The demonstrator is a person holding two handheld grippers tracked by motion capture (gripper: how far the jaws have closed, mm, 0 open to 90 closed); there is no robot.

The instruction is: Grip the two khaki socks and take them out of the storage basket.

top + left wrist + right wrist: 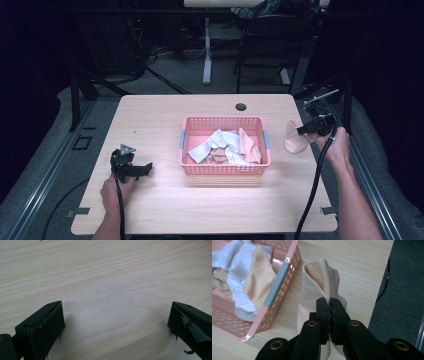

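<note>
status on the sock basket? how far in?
Direction of the job is unclear. Several socks lie in the pink basket. In hand: right gripper is clamped on a peach sock outside the basket's right end. Left gripper is open over bare table.

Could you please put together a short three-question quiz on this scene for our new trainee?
1. True or false: the right gripper is shut on the peach cloth.
2. Where does the peach cloth hang? A) inside the pink basket B) beside the basket, outside it C) under the left gripper
3. What lies between the left gripper's jaws?

Key
1. True.
2. B.
3. Nothing; its jaws stand wide apart over bare table.
</note>
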